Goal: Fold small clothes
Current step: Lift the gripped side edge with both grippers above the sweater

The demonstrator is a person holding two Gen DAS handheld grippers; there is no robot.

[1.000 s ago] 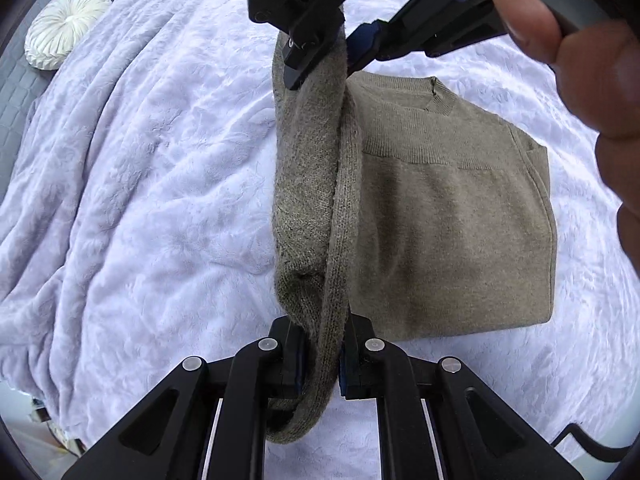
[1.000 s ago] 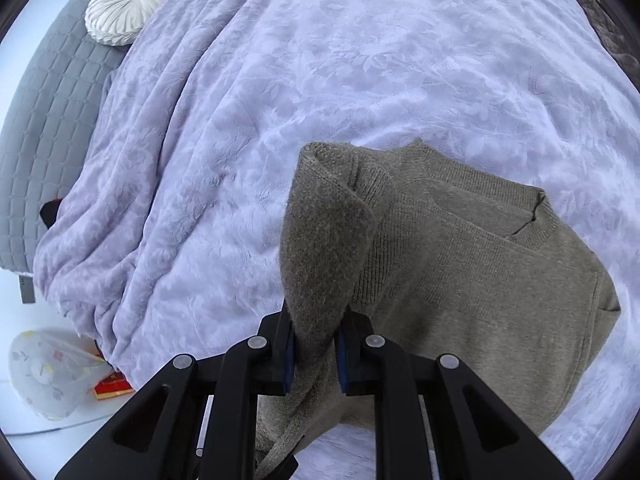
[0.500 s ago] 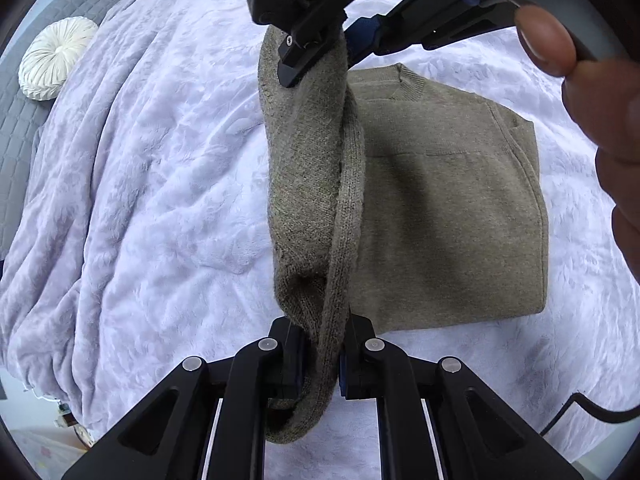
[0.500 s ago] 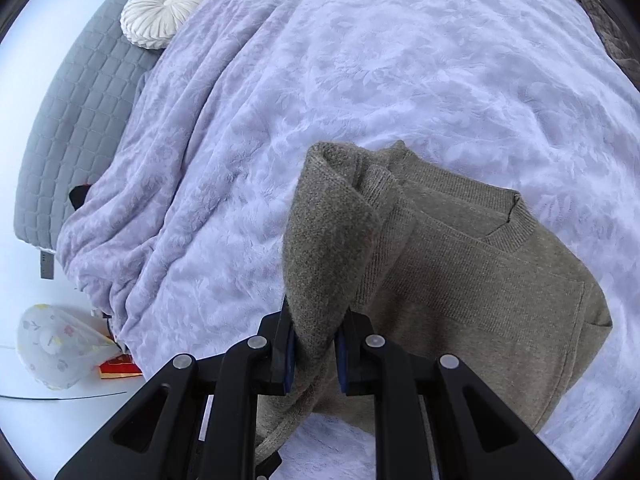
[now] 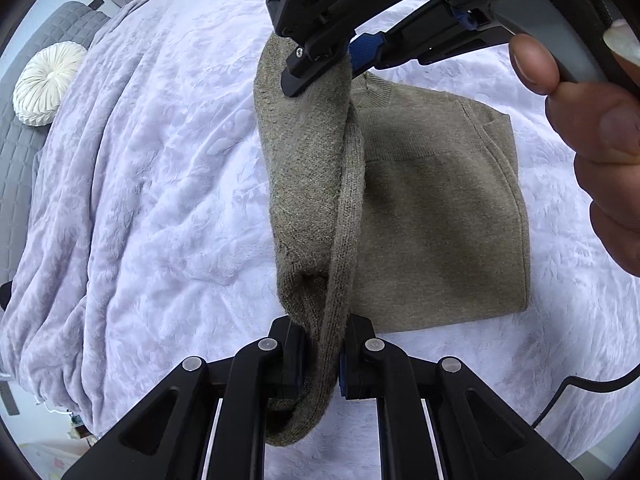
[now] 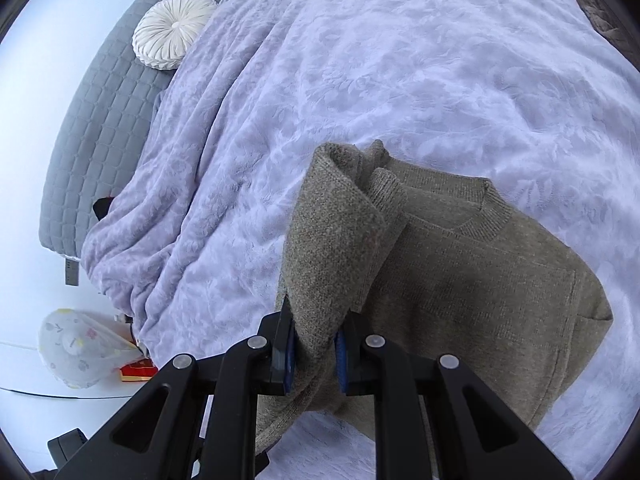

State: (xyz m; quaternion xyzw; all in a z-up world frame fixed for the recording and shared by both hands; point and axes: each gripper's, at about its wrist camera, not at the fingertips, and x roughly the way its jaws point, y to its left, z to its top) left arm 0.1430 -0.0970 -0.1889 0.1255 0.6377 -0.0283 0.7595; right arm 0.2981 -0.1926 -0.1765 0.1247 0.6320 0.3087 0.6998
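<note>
Both tongs clamped on the sweater's [image 5: 432, 208] raised left edge: left gripper [image 5: 320, 356] near end, right gripper [image 5: 324, 68] far end. Body lies flat on the blanket [image 5: 160, 160]. Recommend carrying edge rightward evenly, level, taut.

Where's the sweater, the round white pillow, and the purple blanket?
sweater [image 5: 432, 216], left wrist view, on its flat folded body.
round white pillow [image 6: 171, 31], right wrist view, on its centre button.
purple blanket [image 6: 400, 60], right wrist view, on a bare stretch.
</note>
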